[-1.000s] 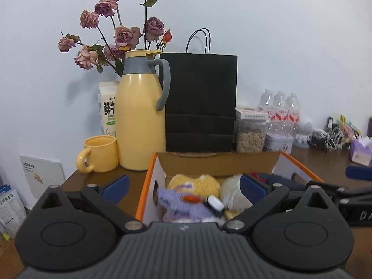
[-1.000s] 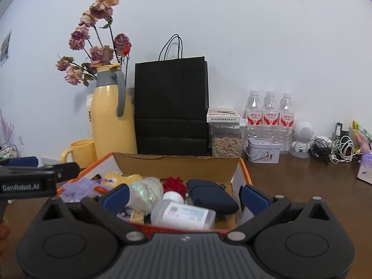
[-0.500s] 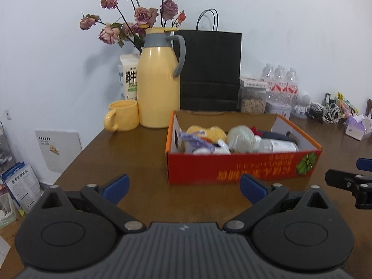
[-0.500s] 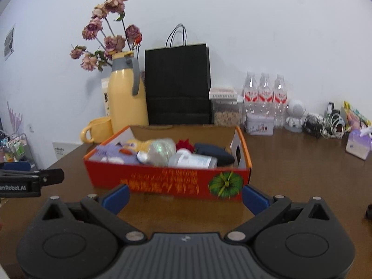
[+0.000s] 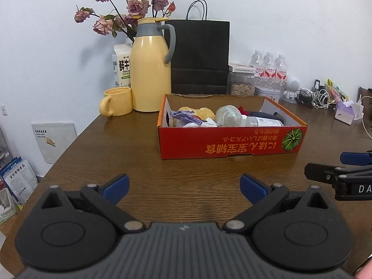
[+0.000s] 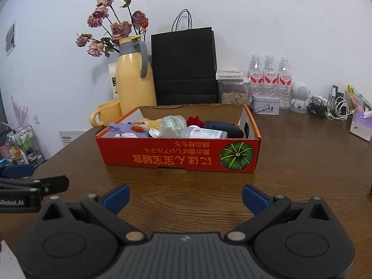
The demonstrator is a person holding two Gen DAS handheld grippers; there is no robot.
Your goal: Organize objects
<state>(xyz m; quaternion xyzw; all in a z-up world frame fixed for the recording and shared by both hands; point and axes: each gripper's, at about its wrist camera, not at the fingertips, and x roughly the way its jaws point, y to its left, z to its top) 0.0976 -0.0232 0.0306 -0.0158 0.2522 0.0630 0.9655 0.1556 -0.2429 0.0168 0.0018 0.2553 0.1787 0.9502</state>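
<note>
A red and orange cardboard box point(image 5: 227, 143) point(image 6: 162, 155) sits on the brown wooden table. It holds a purple knitted item point(image 5: 186, 116), a yellow plush point(image 5: 204, 113), a clear round bottle point(image 5: 227, 115), a white labelled bottle point(image 6: 204, 133), a red flower point(image 6: 194, 121) and a dark pouch point(image 6: 223, 126). My left gripper point(image 5: 184, 186) is open and empty, well short of the box. My right gripper point(image 6: 186, 194) is open and empty, also in front of the box.
Behind the box stand a yellow jug point(image 5: 151, 69) with dried roses, a yellow mug point(image 5: 116, 101), a milk carton point(image 5: 121, 68), a black paper bag point(image 5: 200, 55), a seed jar point(image 6: 232, 90), water bottles point(image 6: 269, 79), a tin point(image 6: 265, 104) and cables point(image 6: 330, 108).
Both grippers have pulled back from over the box toward the table's near side. The box now shows whole, further away. Both stay open and empty.
</note>
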